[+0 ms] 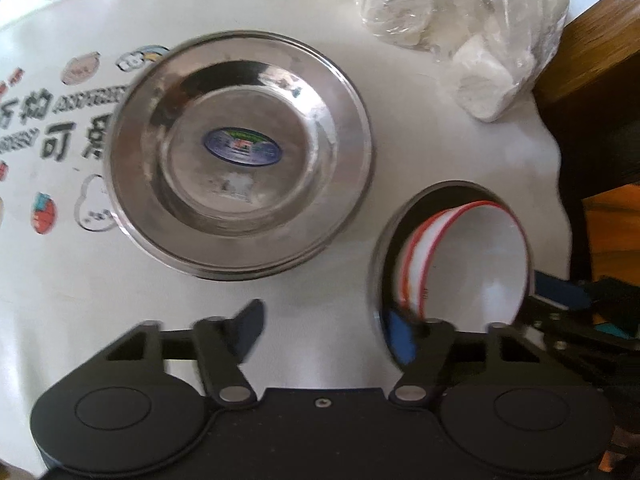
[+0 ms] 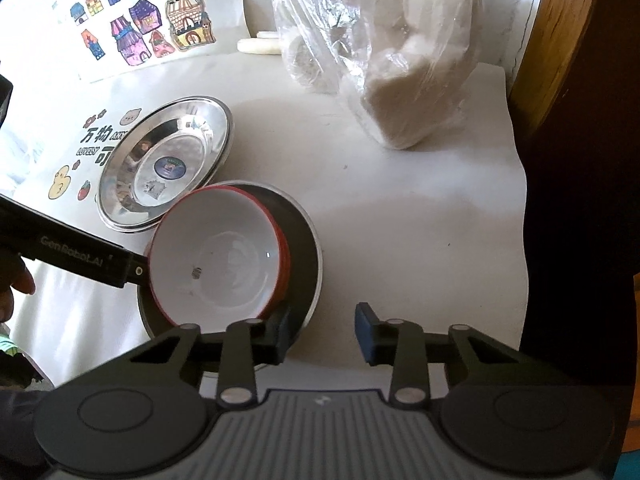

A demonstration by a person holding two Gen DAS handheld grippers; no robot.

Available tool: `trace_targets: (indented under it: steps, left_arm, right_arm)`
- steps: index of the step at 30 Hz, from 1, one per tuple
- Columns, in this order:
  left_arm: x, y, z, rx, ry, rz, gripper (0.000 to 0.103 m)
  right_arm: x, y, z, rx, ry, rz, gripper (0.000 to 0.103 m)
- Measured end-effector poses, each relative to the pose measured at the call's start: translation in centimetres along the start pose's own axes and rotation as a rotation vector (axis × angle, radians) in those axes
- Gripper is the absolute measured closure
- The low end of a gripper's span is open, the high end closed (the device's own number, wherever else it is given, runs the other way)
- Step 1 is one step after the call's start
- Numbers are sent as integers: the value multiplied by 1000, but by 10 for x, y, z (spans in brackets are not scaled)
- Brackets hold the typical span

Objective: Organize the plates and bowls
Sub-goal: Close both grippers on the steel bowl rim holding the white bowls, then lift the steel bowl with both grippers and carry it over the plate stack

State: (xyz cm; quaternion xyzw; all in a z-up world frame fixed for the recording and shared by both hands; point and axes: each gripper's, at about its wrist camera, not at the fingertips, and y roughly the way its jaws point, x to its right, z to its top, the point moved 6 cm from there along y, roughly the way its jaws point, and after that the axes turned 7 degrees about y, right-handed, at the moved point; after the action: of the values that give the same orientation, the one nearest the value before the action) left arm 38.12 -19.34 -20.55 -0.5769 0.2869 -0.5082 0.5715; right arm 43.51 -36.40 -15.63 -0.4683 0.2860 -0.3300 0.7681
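Observation:
A stack of steel plates (image 1: 240, 152) with a blue sticker lies on the white table; it also shows in the right wrist view (image 2: 168, 168). Stacked red-rimmed white bowls (image 2: 220, 256) lean tilted inside a dark steel-rimmed bowl (image 2: 308, 252); they show too in the left wrist view (image 1: 472, 256). My left gripper (image 1: 328, 320) is open, its right finger at the dark bowl's rim; its body reaches the bowls' left edge (image 2: 80, 256). My right gripper (image 2: 322, 334) is open, its left finger (image 2: 280, 332) over the dark bowl's near rim, holding nothing.
A plastic bag of white lumps (image 2: 384, 60) sits at the back right (image 1: 460, 20). A sheet of house drawings (image 2: 136, 12) lies at the back left. The table's right edge (image 2: 520, 200) drops beside a wooden post (image 2: 560, 40).

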Motion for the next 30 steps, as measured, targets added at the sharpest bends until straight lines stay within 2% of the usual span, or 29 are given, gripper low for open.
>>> trace_targets:
  steps: [2,4,8,10,12,24,30]
  left_arm:
    - [1,1,-1,0,-1,-18,48]
    - [4,1,-1,3,13,-26,54]
    - [12,1,1,9,30,-65,71]
    - [16,2,2,10,39,-91,85]
    - [19,2,2,9,51,-106,91]
    - [25,6,4,-6,88,-79,91]
    - [24,7,1,-16,83,-97,92]
  right_arm:
    - [-4,1,0,-5,-12,9,79]
    - [-8,3,0,-8,-29,10,86]
    - [-7,4,1,-12,-2,16,88]
    - [-4,4,2,-20,44,31,88]
    - [0,5,3,-30,91,47,89]
    - [2,7,2,-40,128,53,90]
    - [4,4,-4,-57,145,62,90]
